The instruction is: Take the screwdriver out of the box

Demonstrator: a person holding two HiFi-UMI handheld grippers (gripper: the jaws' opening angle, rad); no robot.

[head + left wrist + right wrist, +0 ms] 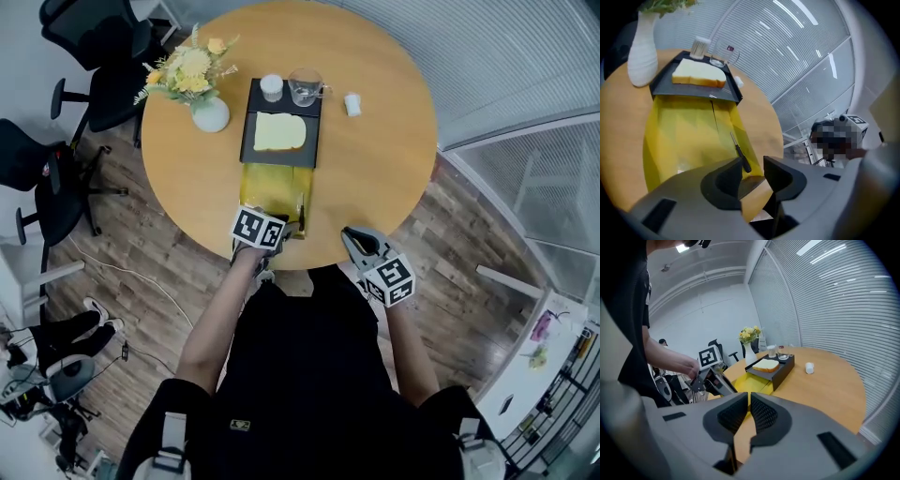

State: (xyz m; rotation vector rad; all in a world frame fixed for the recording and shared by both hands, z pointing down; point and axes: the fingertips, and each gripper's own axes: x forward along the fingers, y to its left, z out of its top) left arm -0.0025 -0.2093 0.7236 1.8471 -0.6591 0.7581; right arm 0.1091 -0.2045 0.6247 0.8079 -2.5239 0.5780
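Note:
A yellow box (pixel 679 136) lies open on the round wooden table (pixel 375 159), its far end against a black tray. A small screwdriver (pixel 740 152) with a black handle lies inside, along the box's right wall. My left gripper (pixel 752 173) hangs over the box's near right corner, pointing down. Its jaws are open, and the screwdriver's handle lies just beyond the gap, untouched. In the head view the left gripper (pixel 281 225) is at the near end of the box (pixel 267 187). My right gripper (pixel 350 236) sits at the table's near edge, right of the box, shut on nothing.
The black tray (pixel 251 141) holds a bread slice (pixel 278 132), a white cup (pixel 271 87) and a glass (pixel 305 86). A white vase of flowers (pixel 209 112) stands left of it, and a small white cup (pixel 352 104) to the right. Office chairs (pixel 56 178) stand on the floor at left.

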